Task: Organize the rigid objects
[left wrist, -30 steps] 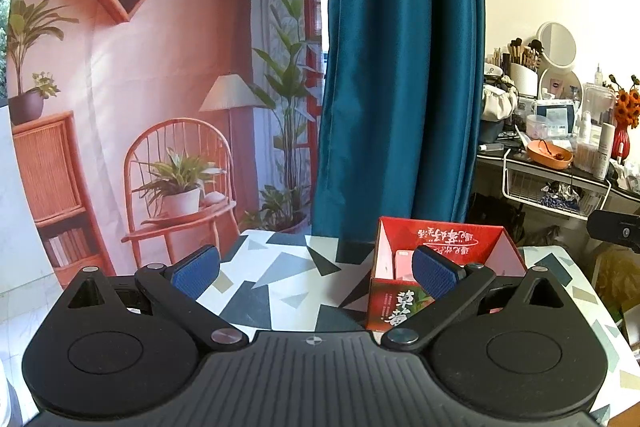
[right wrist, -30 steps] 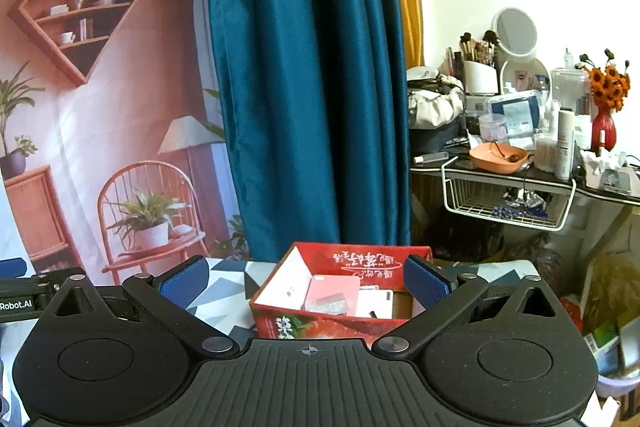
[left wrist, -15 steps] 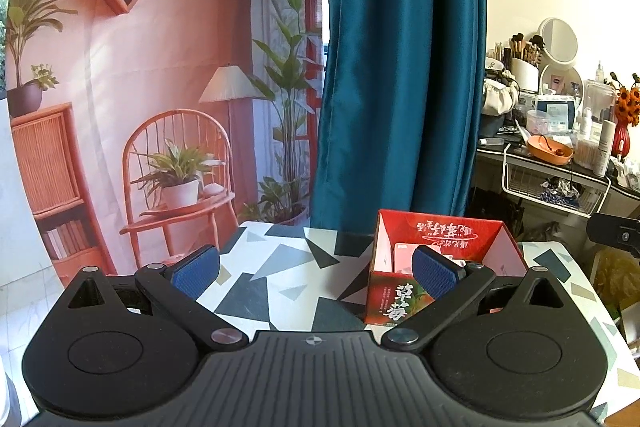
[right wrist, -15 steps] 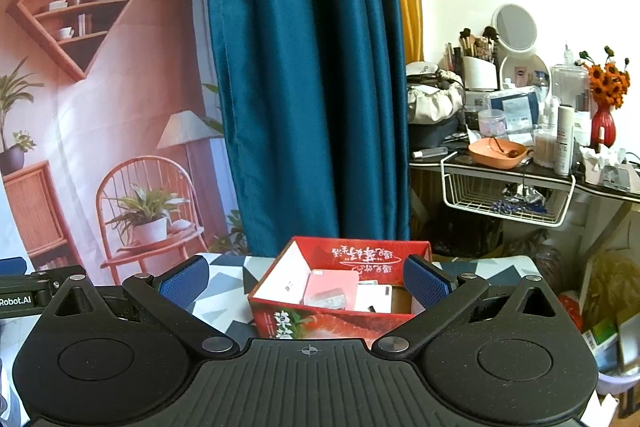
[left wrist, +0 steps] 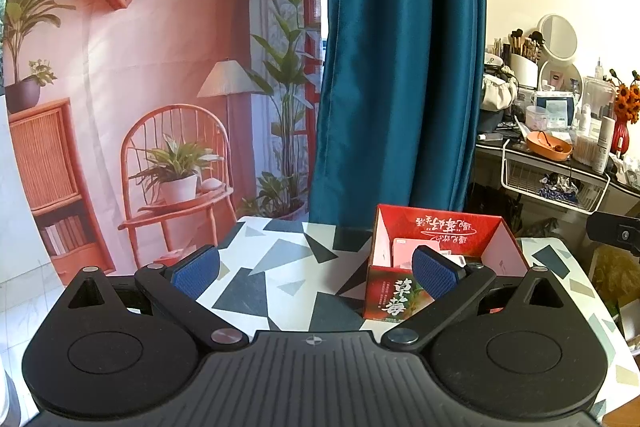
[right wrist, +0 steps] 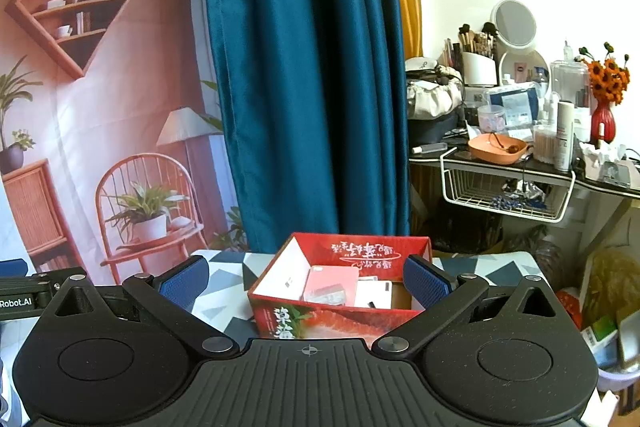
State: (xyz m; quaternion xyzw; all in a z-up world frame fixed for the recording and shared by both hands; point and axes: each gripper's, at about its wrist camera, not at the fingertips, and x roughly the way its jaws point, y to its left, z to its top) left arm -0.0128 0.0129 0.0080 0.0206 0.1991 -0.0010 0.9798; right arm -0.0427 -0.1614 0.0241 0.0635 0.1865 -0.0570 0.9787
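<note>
both grippers hover above the bench, which has a grey/blue/white triangle pattern. left gripper: fingers spread wide apart, nothing between the blue pads. right gripper: same, fingers wide apart, holding nothing.

red box sits on the bench, open top, white inner walls, printed text on the far inner wall and on the front face. in the right wrist view it sits centred between the two pads, just past the gripper body. in the left wrist view the red box is off to the right, partly hidden behind the right-hand pad.

inside the box: a pink flat pack lying towards the left-middle, with a small clear-wrapped item on top of it, cannot tell what it is. a white card-like item lies just beside it on the right. bare brown floor of the box shows at the right end.

behind the bench: teal curtain, a printed backdrop showing a chair and plants, and a cluttered vanity shelf well off to the right.
</note>
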